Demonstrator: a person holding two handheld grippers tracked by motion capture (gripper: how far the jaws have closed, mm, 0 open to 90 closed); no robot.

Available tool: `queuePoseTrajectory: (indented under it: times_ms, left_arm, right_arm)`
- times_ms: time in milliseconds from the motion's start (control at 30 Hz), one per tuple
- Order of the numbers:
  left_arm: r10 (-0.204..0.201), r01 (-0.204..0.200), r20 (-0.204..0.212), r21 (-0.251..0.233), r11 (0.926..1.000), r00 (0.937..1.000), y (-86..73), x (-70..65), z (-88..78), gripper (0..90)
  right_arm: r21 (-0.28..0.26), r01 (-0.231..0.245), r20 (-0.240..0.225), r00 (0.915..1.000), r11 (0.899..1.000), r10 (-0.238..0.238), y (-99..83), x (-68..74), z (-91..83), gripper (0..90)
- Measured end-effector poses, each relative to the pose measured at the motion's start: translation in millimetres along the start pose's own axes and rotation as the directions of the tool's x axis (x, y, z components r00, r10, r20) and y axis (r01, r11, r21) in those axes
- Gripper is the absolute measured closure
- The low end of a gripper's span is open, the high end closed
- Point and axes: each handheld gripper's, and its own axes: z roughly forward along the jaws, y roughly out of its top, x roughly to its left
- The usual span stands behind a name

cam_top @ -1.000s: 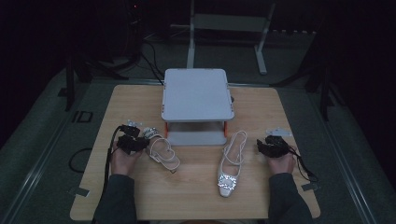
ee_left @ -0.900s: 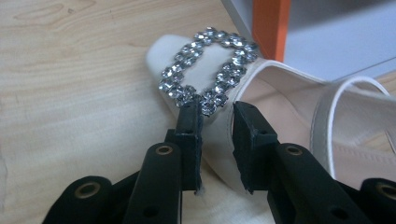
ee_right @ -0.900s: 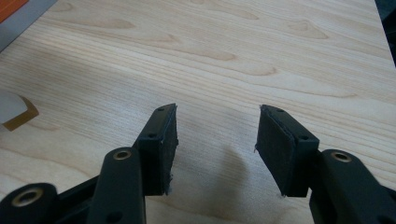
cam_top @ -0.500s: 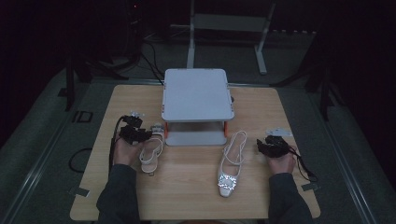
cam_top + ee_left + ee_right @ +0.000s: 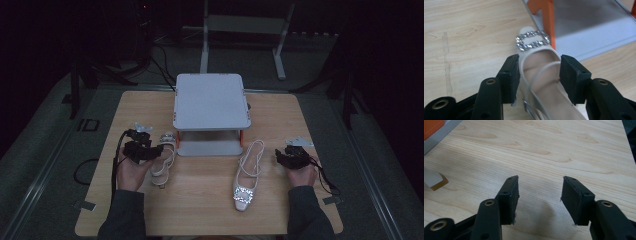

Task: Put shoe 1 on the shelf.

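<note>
Nearest the person, the second shoe (image 5: 246, 176) lies on the wooden table (image 5: 200, 210) between the two hands, its jewelled toe towards the person and its slingback strap towards the stand; its long axis runs near to far with a slight lean to the right. Well to its right, the right gripper (image 5: 286, 159) rests in the right hand (image 5: 300, 176), and in the right gripper view (image 5: 537, 195) its jaws stand apart over bare wood with nothing between them.

On the left side, the left gripper (image 5: 159, 151) sits in the left hand (image 5: 131, 170) with the cream shoe (image 5: 165, 162) between its jaws. In the left gripper view (image 5: 539, 77) the jaws have just been opening; they flank the shoe's sides, the right pad clear of it and the left one at most grazing it. This shoe's long axis also runs near to far, its toe and rhinestone buckle (image 5: 532, 41) pointing away from the person, just beside an orange leg (image 5: 547, 17) of the stand.

Farther off stands the grey two-tier stand (image 5: 210, 100), its lower shelf close behind both shoes.

No writing or brand can be read anywhere.
</note>
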Motion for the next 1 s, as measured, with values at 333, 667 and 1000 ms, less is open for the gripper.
queuePoseTrajectory:
  times_ms: [333, 667, 1000]
  left_arm:
    - [-0.001, 0.008, -0.061, 0.125, 0.9921, 0.9982, -12.4, -3.7, 20.6, 51.2]
    - [-0.124, 0.129, -0.039, 0.168, 0.9773, 0.9915, -20.0, 14.3, 33.4, 66.4]
    - [-0.199, 0.194, 0.012, 0.174, 0.9654, 0.9799, -25.7, 25.2, 40.7, 80.1]
  right_arm:
    - [-0.005, -0.002, -0.002, 1.0, 1.0, 0.002, 0.1, -0.7, -0.3, 47.1]
    - [-0.005, -0.005, 0.002, 1.0, 1.0, 0.005, -0.4, -0.7, -1.2, 47.0]
    - [-0.002, -0.004, -0.002, 1.0, 1.0, 0.004, -0.6, -0.4, -0.4, 46.9]
